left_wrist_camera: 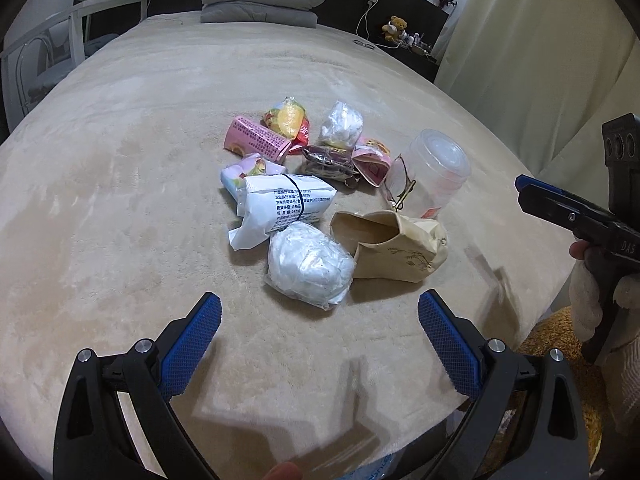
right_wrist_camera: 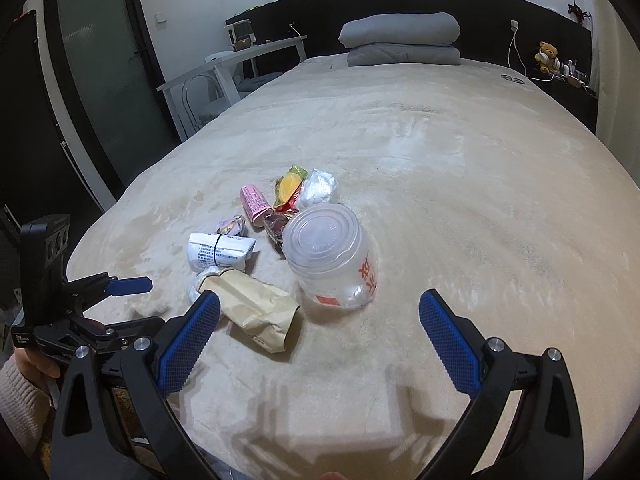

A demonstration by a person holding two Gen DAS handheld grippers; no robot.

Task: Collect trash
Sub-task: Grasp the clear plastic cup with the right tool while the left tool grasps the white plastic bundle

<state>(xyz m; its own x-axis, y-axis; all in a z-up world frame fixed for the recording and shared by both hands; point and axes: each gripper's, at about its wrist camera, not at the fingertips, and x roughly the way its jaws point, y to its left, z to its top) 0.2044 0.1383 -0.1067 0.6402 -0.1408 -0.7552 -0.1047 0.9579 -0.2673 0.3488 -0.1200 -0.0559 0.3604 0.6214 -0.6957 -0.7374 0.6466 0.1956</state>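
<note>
1. A loose heap of trash lies near the middle of the bed's near half: a crumpled clear plastic bag stuffed with white tissue (left_wrist_camera: pixel 310 268), a tan paper bag lying on its side with its mouth open (left_wrist_camera: pixel 394 246), and a white printed packet cinched by a black band (left_wrist_camera: pixel 280 204).
2. Behind these sit a pink carton with dense print (left_wrist_camera: pixel 256 140), a yellow-and-red snack wrapper (left_wrist_camera: pixel 290 122), a small clear bag of white wads (left_wrist_camera: pixel 342 122) and a dark crumpled wrapper (left_wrist_camera: pixel 326 162).
3. On the heap's right edge a clear plastic tub with red lettering (right_wrist_camera: pixel 330 256) stands upside down, just beside the paper bag.
4. The left gripper (left_wrist_camera: pixel 320 340) hovers over the blanket just short of the tissue bag, its blue pads spread wide with nothing between them.
5. The right gripper (right_wrist_camera: pixel 320 340) is likewise wide apart and empty, near the tub and paper bag.
6. Everything rests on a beige plush blanket (right_wrist_camera: pixel 460 200) covering the bed.
7. At the bed's head is a folded grey quilt (right_wrist_camera: pixel 400 38) against a black headboard (right_wrist_camera: pixel 500 8); a small teddy bear (right_wrist_camera: pixel 547 56) sits on the shelf to the right, and a white desk (right_wrist_camera: pixel 240 60) stands to the left.
</note>
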